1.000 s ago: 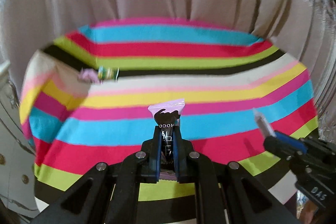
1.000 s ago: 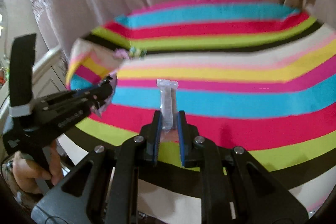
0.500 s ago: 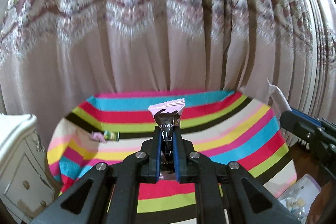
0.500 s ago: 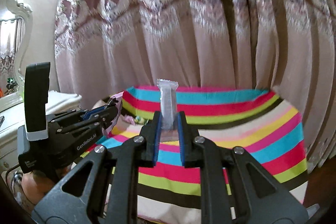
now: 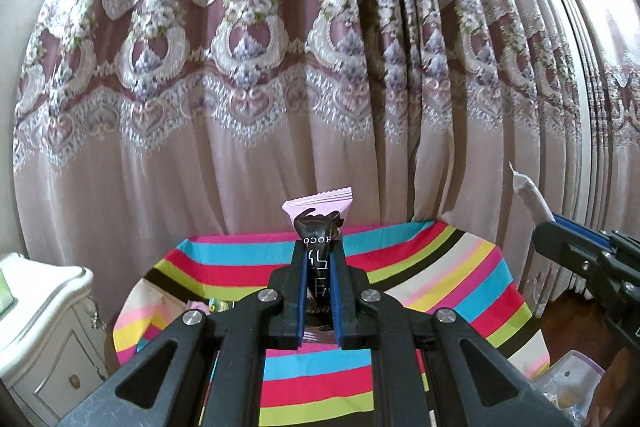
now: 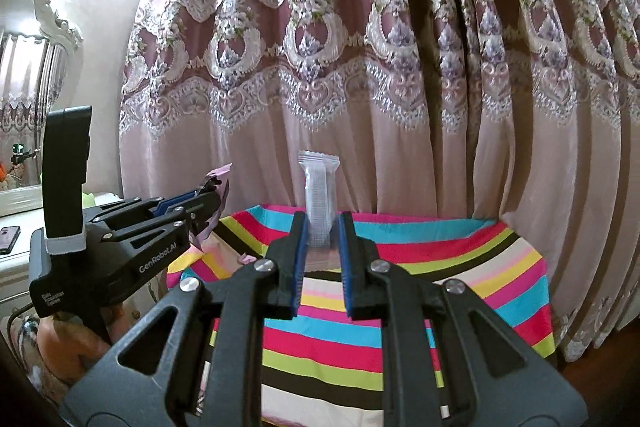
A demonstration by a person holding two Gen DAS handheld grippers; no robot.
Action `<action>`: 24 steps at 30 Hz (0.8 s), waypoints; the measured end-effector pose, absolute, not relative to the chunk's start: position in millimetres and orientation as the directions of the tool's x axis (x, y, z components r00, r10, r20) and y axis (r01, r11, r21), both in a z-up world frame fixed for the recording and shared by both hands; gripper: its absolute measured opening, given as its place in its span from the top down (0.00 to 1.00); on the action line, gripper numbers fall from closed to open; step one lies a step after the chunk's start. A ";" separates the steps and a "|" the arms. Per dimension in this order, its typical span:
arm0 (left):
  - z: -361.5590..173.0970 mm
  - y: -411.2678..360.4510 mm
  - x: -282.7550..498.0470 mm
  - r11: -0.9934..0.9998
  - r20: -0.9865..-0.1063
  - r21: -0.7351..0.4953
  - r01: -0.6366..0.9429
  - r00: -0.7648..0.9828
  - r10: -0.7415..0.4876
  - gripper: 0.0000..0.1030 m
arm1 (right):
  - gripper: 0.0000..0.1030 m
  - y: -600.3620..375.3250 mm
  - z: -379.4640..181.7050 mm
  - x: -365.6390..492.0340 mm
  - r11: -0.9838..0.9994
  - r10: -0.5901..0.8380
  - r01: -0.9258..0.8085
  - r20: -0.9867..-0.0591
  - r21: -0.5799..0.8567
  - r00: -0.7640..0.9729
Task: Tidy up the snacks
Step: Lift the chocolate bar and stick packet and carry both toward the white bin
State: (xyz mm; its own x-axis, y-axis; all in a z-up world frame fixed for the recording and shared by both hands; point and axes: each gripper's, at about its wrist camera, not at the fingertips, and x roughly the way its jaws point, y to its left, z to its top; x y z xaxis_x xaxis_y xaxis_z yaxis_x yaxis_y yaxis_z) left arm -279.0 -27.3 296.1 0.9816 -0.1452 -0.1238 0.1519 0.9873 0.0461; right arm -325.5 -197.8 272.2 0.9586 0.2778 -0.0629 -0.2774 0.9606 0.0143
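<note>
My left gripper (image 5: 319, 247) is shut on a pink and dark brown chocolate snack packet (image 5: 318, 217), which stands upright out of the jaws. My right gripper (image 6: 323, 223) is shut on a clear, whitish snack stick packet (image 6: 319, 187), also upright. Both are raised high above the striped tablecloth (image 5: 440, 279) and point about level at the curtain. The right gripper (image 5: 538, 225) with its clear packet (image 5: 528, 193) shows at the right edge of the left wrist view. In the right wrist view the left gripper (image 6: 208, 201) and its pink packet (image 6: 218, 183) sit at the left.
A patterned pink curtain (image 5: 280, 67) hangs behind the striped table (image 6: 500, 267). A small pink and green snack (image 5: 204, 305) lies near the table's left edge. A white cabinet (image 5: 44, 315) stands left. A clear bag of snacks (image 5: 568, 387) sits low right. A person's hand (image 6: 68, 347) holds the left gripper.
Both grippers rose and tilted up from facing the tablecloth to facing the curtain, each still shut on its packet. The table now sits low in both views.
</note>
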 end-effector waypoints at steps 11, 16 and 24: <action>304.2 -50.5 -299.6 0.979 -0.093 0.091 0.184 0.980 -0.176 0.90 | 0.82 -222.3 279.1 -348.9 0.970 0.243 -0.243 -0.023 0.010 0.970; 301.2 -70.8 -306.2 0.968 -0.102 0.125 0.217 0.973 -0.205 0.90 | 0.82 -236.2 274.5 -355.2 0.977 0.213 -0.213 -0.039 0.010 0.976; 291.2 -122.7 -319.1 0.923 -0.134 0.201 0.328 0.943 -0.306 0.89 | 0.82 -271.7 262.8 -367.6 0.992 0.124 -0.126 -0.099 -0.010 0.987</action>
